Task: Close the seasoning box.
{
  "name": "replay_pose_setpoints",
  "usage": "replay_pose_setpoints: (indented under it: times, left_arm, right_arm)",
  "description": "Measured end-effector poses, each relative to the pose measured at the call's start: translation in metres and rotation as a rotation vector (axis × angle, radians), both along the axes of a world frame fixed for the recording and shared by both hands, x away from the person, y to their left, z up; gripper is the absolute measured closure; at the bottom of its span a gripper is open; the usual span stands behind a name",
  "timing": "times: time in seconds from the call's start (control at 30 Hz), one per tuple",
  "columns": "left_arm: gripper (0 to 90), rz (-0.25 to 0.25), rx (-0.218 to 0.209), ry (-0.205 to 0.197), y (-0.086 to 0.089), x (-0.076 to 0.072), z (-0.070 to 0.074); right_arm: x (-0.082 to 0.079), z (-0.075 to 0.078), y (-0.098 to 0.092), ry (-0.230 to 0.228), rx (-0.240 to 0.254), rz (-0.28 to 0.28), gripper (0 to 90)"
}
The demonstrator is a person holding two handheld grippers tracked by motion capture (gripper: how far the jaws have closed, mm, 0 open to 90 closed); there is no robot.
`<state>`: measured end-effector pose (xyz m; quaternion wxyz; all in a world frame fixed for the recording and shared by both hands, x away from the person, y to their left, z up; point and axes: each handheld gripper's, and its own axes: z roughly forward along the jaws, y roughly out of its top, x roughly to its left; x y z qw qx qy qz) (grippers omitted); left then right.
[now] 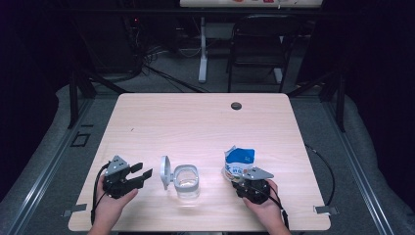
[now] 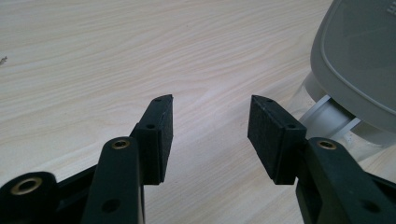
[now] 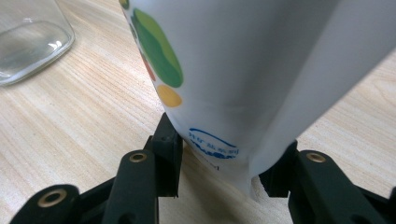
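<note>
Between right tongs [image 3: 219, 168], pouch [image 3: 233, 70] base.

the left gripper [image 1: 140, 173] sits low at the near left of the high view, held from behind by the left hand [image 1: 113, 199], whose forearm comes up from the bottom edge; its two black jaws point toward the middle and stand well apart with nothing between the pads [image 2: 160, 135]. the right gripper [image 1: 243, 179] sits at the near right, gripped from below by the right hand [image 1: 264, 204], jaws pointing away from the person, grey plate on top. in the right gripper view its jaws stand part-way closed, their pads touching what sits between them on both sides
</note>
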<state>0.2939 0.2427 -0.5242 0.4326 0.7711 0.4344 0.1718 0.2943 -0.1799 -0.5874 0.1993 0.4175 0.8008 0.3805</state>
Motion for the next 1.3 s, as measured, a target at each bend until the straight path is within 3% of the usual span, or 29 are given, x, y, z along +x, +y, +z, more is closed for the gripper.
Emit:
replay_pose_setpoints:
  times: [0.43, 0.6, 0.83, 1.3]
  left_arm:
    - [51.0, 0.000, 0.002, 0.000, 0.000, 0.000, 0.000]
    - [51.0, 0.002, 0.003, 0.001, 0.000, 0.000, 0.000]
    - [51.0, 0.002, 0.004, -0.003, -0.001, 0.000, -0.001]
    - [51.0, -0.001, 0.008, 0.000, -0.001, 0.000, -0.002]
  right_arm:
    - [-0.001, 0.000, -0.001, 0.020, 0.012, -0.009, 54.4]
    - [0.000, 0.000, -0.004, 0.035, 0.076, -0.016, 48.2]
    - [0.002, 0.002, -0.009, 0.070, 0.129, -0.006, 39.8]
    - [0.008, 0.003, -0.022, 0.177, 0.261, -0.002, 37.4]
